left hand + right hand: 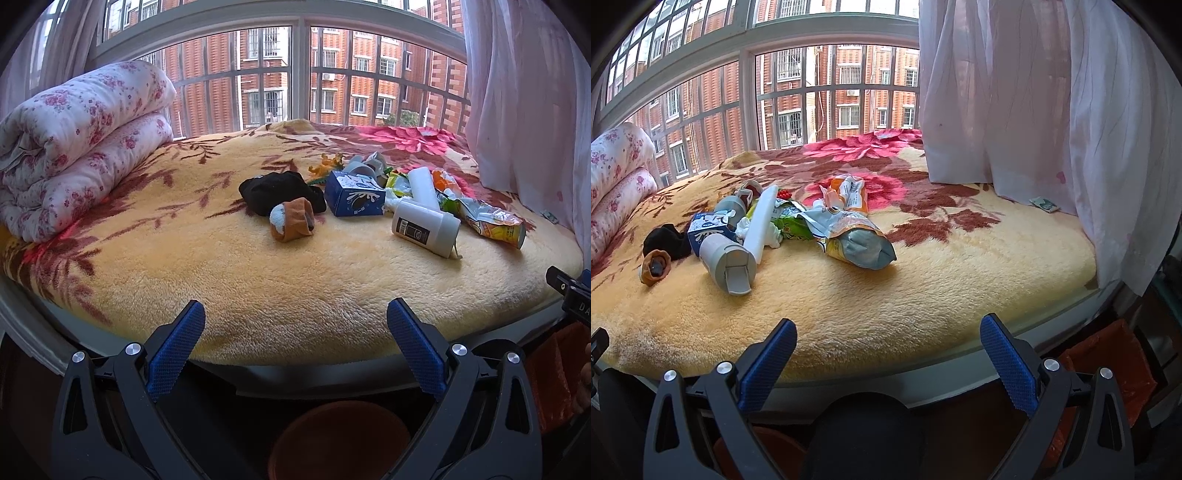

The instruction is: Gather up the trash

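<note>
Grippers are held level at the near edge of the bed, both aimed forward across the plush blanket (229, 266). Left gripper (295, 332): black frame, blue cross-hatched pads (177, 347), jaws spread wide apart with nothing between them. Right gripper (888, 349): same build, jaws likewise spread wide and holding nothing.

Layout from the left wrist view, left to right:
- Folded quilt (77, 144), padded cotton with a pink floral print, lies at the far left of the blanket beside the window.
- Black sock (277, 192), soft and crumpled, lies mid-bed. A brown sock (291, 219), rolled into a ball with a white end, rests against its near side.
- Blue carton (354, 195), a box with a white splash print, lies tilted just right of the black sock.
- White bottle (424, 225), a smooth cylinder with a dark label, lies on its side just right of the carton. A slim white tube (423, 186) lies behind it.
- Snack bag (495, 221), crinkled foil in yellow and orange, lies open-mouthed at the right end of the pile.
- Sheer curtain (524, 92), pale pink, hangs to the blanket at the far right.

Trash pile sits well ahead of both grippers. An orange-brown round bucket (340, 439) stands below the bed edge, between the left gripper's fingers.
</note>
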`<state>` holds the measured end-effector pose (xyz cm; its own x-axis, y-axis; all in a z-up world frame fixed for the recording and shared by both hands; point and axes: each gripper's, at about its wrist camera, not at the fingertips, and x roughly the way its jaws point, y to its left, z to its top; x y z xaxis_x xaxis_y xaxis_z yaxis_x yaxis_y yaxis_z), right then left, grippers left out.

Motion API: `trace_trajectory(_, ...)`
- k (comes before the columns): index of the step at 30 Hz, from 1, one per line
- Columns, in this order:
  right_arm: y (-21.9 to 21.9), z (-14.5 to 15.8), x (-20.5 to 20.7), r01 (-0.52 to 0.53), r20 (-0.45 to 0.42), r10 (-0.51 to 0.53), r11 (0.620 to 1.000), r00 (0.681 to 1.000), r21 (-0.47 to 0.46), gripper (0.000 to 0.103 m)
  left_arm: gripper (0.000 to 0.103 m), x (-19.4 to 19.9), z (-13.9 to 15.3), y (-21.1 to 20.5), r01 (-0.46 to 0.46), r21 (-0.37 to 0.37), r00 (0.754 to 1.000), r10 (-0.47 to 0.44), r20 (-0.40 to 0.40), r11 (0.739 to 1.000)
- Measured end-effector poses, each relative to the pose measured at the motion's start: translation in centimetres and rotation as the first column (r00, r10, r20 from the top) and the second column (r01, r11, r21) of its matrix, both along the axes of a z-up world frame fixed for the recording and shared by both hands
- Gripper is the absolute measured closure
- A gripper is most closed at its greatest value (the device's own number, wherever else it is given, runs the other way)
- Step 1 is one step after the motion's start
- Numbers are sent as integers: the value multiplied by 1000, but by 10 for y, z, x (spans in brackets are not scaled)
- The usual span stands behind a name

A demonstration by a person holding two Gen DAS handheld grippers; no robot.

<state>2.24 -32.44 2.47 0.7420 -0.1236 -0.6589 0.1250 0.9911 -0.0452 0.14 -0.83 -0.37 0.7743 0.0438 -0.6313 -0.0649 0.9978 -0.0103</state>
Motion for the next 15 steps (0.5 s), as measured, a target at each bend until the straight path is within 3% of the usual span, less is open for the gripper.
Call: trace_trajectory(15, 1, 0, 2, -4, 6, 4, 1000, 1000, -6, 5, 7, 1, -2, 0, 3, -1, 1000, -3, -5, 1000)
